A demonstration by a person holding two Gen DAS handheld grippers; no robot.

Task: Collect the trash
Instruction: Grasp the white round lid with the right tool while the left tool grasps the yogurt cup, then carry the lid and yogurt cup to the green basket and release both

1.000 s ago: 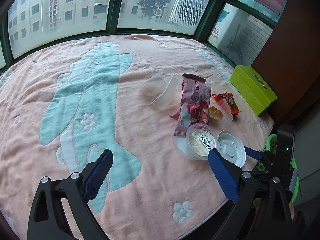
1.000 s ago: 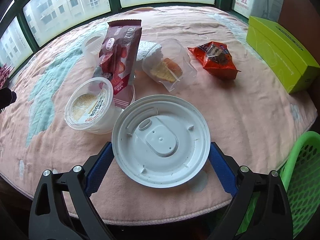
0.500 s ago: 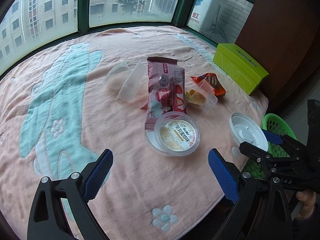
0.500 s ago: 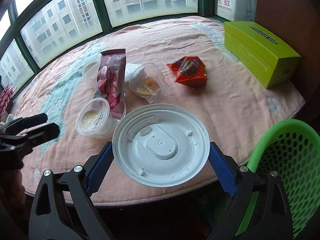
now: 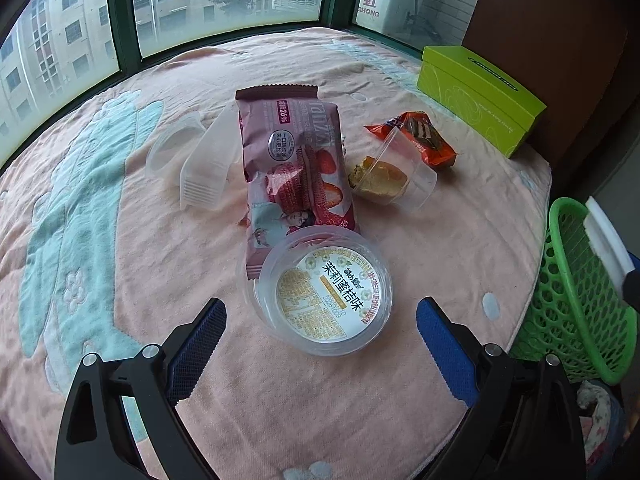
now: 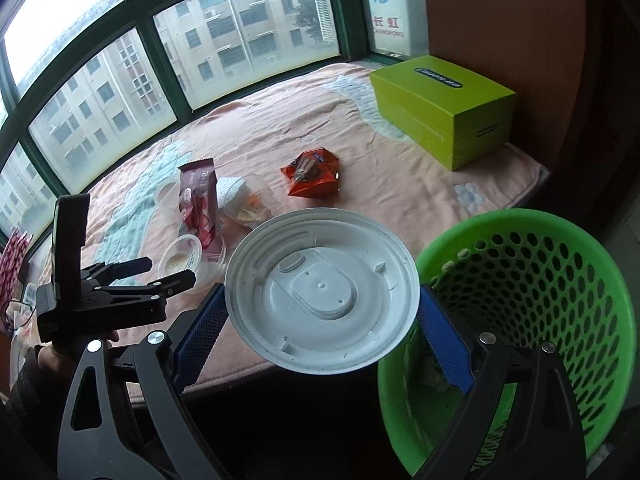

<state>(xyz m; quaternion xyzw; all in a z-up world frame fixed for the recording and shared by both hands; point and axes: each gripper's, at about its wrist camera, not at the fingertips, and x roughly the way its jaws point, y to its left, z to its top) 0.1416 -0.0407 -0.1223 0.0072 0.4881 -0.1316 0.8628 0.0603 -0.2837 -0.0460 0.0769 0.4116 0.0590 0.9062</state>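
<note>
Right tongs (image 6: pixel 322 320) are clamping the white plastic lid (image 6: pixel 322 290) flat between the blue pads (image 6: pixel 200 330), one pad pressing each side of its rim. The lid is hanging off the near edge of the surface, just left of the green mesh basket (image 6: pixel 560 280), not over its opening. In the left wrist view the lid is showing only as a white sliver at the right edge, beside the basket (image 5: pixel 576 280).

Left tongs (image 5: pixel 320 344) are hovering with jaws spread wide and nothing between them, pointing at the clear round tub (image 5: pixel 324 292) with the yellow-and-white printed label. The tub is sitting just ahead of the pads, not touching them.

Behind the tub, the pink snack wrapper (image 5: pixel 296 160) is lying lengthwise, its near end tucked against the tub's rim. To its left, two empty clear plastic cups (image 5: pixel 196 160) are lying together on their sides. To its right, a clear cup holding a chunk of cake (image 5: pixel 392 176) is tipped over, and just beyond that the orange wrapper (image 5: pixel 420 140) is lying crumpled.

Farther back, the lime-green box (image 5: pixel 480 96) is sitting at the far right corner of the pink blanket (image 5: pixel 120 280), with the green-framed windows (image 6: pixel 180 92) running behind everything.
</note>
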